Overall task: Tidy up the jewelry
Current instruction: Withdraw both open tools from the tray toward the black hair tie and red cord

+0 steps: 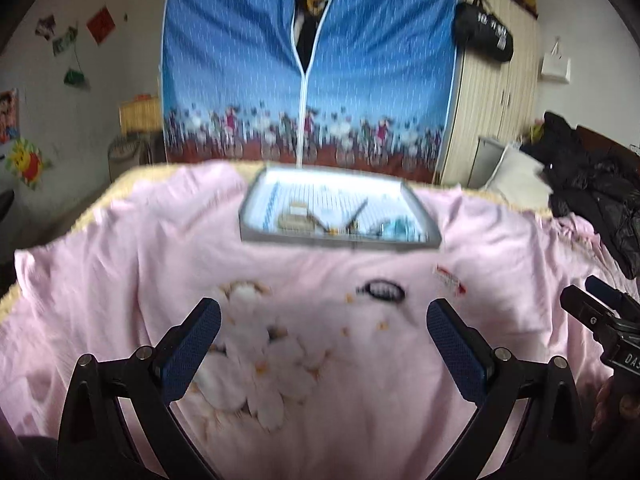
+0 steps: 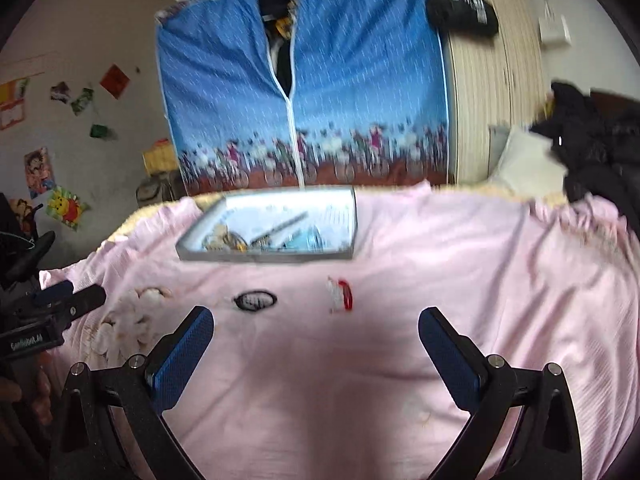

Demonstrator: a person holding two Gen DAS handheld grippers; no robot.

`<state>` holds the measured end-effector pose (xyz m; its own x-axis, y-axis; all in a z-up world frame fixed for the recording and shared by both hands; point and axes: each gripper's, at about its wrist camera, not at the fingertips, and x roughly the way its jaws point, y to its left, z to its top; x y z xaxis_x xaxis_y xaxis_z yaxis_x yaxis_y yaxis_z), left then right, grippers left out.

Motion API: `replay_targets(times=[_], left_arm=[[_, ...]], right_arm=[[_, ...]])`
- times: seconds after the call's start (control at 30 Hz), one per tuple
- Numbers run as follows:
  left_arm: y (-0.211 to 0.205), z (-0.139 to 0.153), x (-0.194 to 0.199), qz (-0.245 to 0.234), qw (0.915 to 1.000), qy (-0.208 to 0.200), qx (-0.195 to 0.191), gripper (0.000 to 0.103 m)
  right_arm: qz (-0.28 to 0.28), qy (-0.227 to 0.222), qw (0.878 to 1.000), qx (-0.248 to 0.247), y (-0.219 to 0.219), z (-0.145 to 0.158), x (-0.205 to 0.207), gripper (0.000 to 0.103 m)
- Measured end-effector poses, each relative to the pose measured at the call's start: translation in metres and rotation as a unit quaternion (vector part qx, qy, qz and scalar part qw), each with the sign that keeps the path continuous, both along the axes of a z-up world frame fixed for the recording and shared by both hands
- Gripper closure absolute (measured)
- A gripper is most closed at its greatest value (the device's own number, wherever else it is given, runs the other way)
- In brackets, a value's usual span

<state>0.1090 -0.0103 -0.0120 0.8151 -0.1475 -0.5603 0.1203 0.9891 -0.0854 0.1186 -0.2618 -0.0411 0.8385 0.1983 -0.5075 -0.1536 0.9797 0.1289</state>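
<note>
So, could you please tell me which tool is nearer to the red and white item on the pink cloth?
Right. The red and white item lies ahead between the right tool fingers, slightly left of centre. From the left tool it sits off beyond the right finger.

Shallow grey-rimmed tray (image 1: 340, 240) holding blurred jewelry sits far back — black oval hair clip (image 1: 382, 291) and red-and-white clip (image 1: 450, 279) lie nearer, apart.

A blue fabric wardrobe (image 1: 308, 64) stands behind the pink-sheeted bed (image 1: 120, 248), beside a pale striped cupboard (image 1: 492, 96)
</note>
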Motion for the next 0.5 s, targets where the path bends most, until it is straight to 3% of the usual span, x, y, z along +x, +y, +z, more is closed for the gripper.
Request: replay_targets(times=[0.23, 0.37, 0.5], left_arm=[[-0.004, -0.015, 0.005, -0.002, 0.9987, 0.05, 0.003, 0.002], [-0.002, -0.02, 0.022, -0.015, 0.9954, 0.094, 0.011, 0.002], [0.007, -0.02, 0.054, -0.04, 0.9888, 0.144, -0.006, 0.002]], right_arm=[[0.004, 0.067, 0.998, -0.01, 0.003, -0.018, 0.017, 0.0], [0.028, 0.119, 0.992, 0.016, -0.002, -0.029, 0.034, 0.0], [0.057, 0.168, 0.983, 0.038, -0.007, -0.039, 0.058, 0.0]])
